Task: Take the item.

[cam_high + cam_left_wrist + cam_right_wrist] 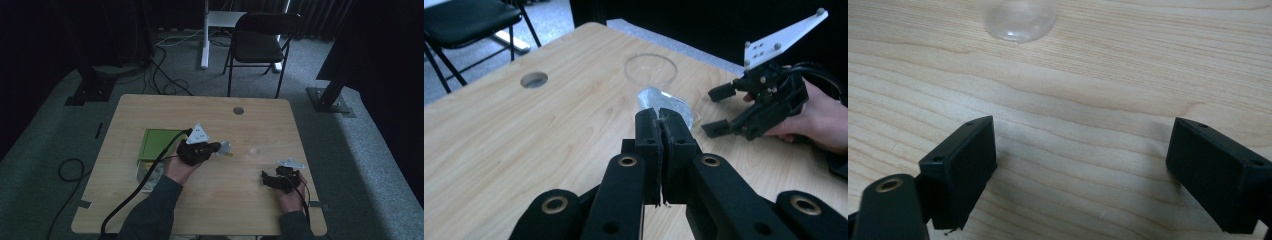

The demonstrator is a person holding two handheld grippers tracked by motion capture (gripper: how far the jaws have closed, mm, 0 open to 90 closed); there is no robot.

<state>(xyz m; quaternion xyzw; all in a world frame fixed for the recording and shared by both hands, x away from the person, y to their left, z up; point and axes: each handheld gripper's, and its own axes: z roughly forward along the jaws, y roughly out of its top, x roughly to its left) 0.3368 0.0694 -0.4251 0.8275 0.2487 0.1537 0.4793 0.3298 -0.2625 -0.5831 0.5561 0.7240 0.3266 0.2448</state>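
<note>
Left gripper view shows the left gripper (661, 120) clamped on a crinkled silvery packet (659, 100) just short of the clear cup (650, 70), which might tip if nudged, since the right gripper (724, 107) waits open, holding nothing.

The high view was dim and underexposed, with the room around the bench (150, 210) falling away into near black and fine detail lost in grain. The two gripper views were brighter and evenly lit, the wood grain clear. In the left gripper view the near black fingers (659, 150) were soft, out of focus. In the right gripper view faint shadows lay beneath the fingers (960, 170).
</note>
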